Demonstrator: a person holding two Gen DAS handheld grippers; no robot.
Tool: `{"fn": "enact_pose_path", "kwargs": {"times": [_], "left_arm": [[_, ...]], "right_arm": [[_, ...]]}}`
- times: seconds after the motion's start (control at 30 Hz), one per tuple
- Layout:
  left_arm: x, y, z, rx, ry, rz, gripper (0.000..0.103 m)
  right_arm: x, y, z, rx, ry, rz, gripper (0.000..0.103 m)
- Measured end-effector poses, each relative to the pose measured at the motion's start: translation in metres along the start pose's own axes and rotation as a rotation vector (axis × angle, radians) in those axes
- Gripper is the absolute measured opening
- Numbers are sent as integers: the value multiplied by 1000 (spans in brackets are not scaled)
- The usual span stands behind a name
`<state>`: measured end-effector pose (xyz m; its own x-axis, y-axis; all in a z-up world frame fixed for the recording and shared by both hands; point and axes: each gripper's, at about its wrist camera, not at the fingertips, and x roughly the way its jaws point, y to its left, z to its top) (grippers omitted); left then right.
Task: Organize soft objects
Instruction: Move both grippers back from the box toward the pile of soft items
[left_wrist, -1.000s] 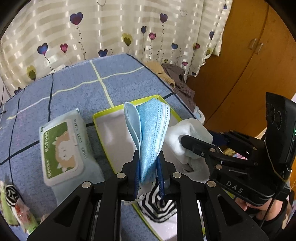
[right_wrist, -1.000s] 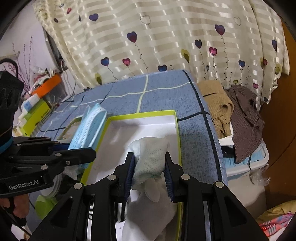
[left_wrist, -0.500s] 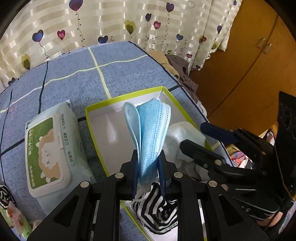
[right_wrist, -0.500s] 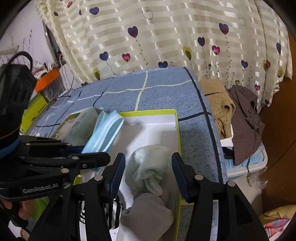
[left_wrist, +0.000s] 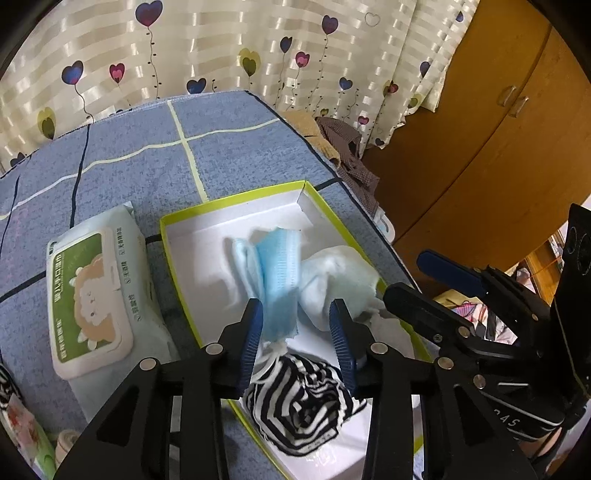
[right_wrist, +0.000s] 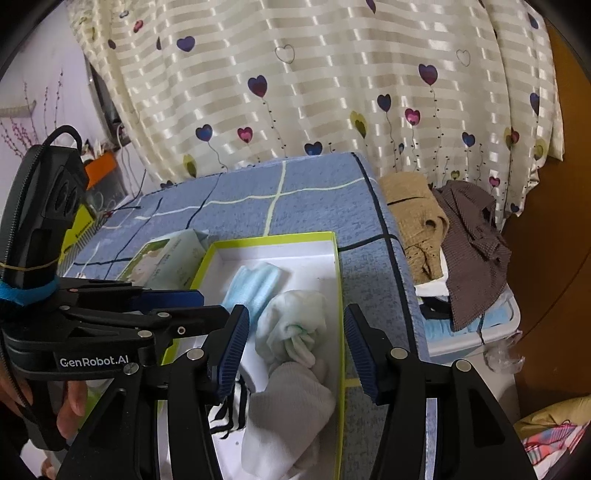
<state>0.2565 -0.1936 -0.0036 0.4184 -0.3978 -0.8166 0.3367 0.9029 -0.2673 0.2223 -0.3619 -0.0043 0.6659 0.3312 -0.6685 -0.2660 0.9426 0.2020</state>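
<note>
Blue checked cloth (left_wrist: 122, 162) covered the table, and on it sat a shallow white box with a yellow-green rim (left_wrist: 236, 197). Nearest the cameras, the left gripper (left_wrist: 295, 325) hung over the box's near half, its fingers (left_wrist: 251, 332) opening, the blue face mask (left_wrist: 279, 273) between them but free of the pads. Under it lay a black-and-white striped cloth (left_wrist: 299, 402). The right gripper (right_wrist: 293, 347) stood just beside, fingers (right_wrist: 231, 350) spread apart, pressing on nothing, above a rolled white sock (right_wrist: 295, 321) and a grey sock (right_wrist: 291, 417) in the box. Bare box floor remained toward its far wall. A wet-wipes pack (left_wrist: 92, 299) lay just left of the box, close to its rim. Past the table's right edge, clothes (right_wrist: 472, 243) were heaped near a heart-printed curtain (right_wrist: 332, 74)
</note>
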Motion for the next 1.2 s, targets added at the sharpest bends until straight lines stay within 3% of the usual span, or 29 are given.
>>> {"fn": "enact_pose_path", "kwargs": {"times": [0.37, 0.77, 1.2], "left_arm": [[-63, -3, -22, -8, -113, -28, 39], [-147, 3, -88, -3, -289, 68, 39], [-179, 24, -140, -45, -367, 131, 39]], "right_arm": [[-49, 24, -8, 7, -69, -7, 53], [-108, 90, -40, -54, -132, 50, 53], [-116, 133, -65, -69, -122, 96, 54]]}}
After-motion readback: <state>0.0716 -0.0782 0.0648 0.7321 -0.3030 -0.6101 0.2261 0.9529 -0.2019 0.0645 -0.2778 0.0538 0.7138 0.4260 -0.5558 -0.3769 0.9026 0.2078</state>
